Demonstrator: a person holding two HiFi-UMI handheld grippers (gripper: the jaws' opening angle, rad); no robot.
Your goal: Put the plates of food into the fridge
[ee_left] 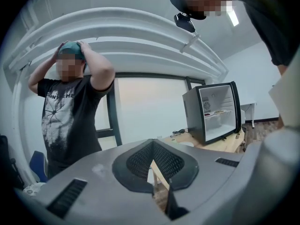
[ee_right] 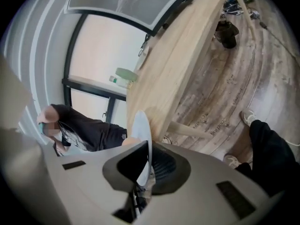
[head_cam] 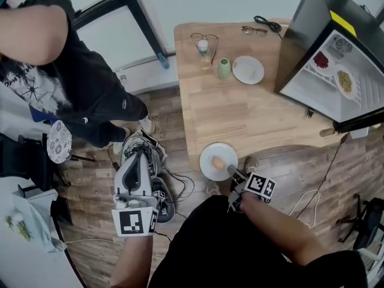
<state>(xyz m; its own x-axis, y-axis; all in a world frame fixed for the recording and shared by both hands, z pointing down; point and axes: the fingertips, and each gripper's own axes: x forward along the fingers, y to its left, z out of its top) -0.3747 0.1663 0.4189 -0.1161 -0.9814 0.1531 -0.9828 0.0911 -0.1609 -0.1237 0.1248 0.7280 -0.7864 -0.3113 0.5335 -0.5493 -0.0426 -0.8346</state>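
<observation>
Closest up is the left tool (head_cam: 139, 155), hanging over the wooden floor (head_cam: 96, 179) off the left side of the counter (head_cam: 252, 113). Its tips are pressed together with nothing in them. Right tool (head_cam: 232, 173) is pinching the near rim of a white plate (head_cam: 209, 156) with an orange-ish lump of food (head_cam: 217, 162) on it. That plate is at the counter's near edge, partly over it, and I can't tell if it's resting or lifted.

Mini fridge (head_cam: 300, 41) stands at the counter's far right with its door open. Two plates are inside, one with red food (head_cam: 322, 60) and one yellowish (head_cam: 344, 81). Left of the fridge, further back, are another white plate (head_cam: 248, 69), a green cup (head_cam: 224, 68) just beside it, a small bottle (head_cam: 203, 48) and some glasses (head_cam: 204, 38). Bare wood lies between the held plate and the fridge. Someone in a dark t-shirt (head_cam: 72, 71) stands off to the left, and cables (head_cam: 174, 182) are tangled on the floor.
</observation>
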